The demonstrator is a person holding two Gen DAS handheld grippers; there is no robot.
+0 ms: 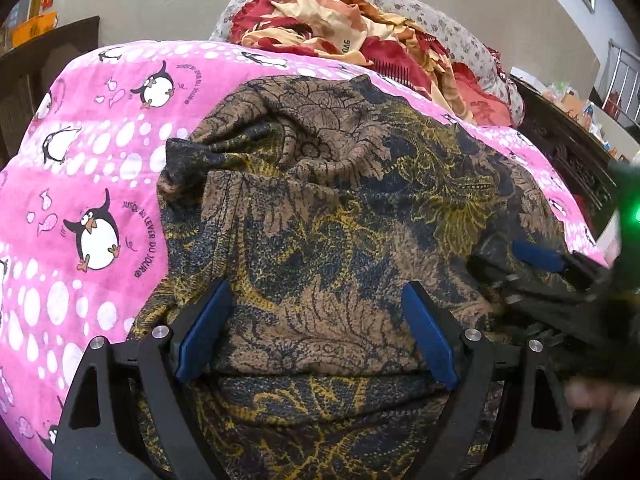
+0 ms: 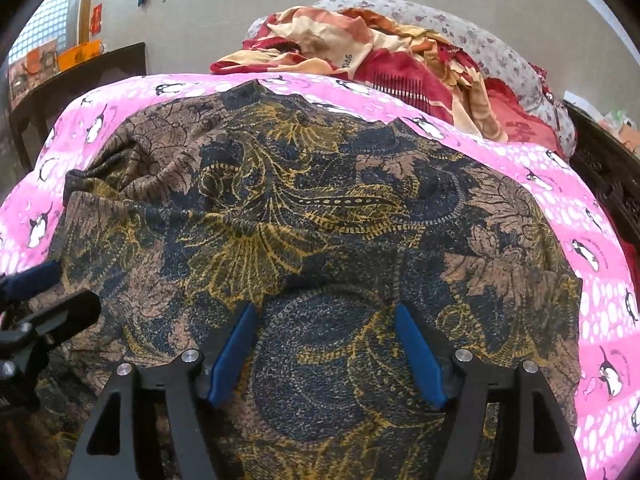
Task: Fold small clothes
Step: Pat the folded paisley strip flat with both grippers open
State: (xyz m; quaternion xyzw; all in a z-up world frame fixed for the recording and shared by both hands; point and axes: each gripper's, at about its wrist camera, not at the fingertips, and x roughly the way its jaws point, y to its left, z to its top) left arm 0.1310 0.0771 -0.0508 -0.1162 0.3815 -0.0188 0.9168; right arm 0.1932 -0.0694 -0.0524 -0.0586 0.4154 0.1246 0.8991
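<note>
Both hand-held grippers, left [image 1: 316, 332] and right [image 2: 326, 354], are hovering open, gripping nothing, over the patterned garment [image 1: 340, 208] lying on the pink penguin bedsheet [image 1: 80, 168]. Soft, light, floppy, I'd judge; pinching a hem corner looks best.

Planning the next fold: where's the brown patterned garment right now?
In both wrist views the brown patterned garment lies spread on the pink penguin sheet, beneath both grippers, with the red floral blanket behind it.

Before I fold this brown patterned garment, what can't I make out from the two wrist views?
- Brown patterned garment near hem: both views, cut off by bottom edge and fingers.
- Right gripper: left view, blurred at right edge.
- Pink penguin sheet: garment covers its middle.
</note>
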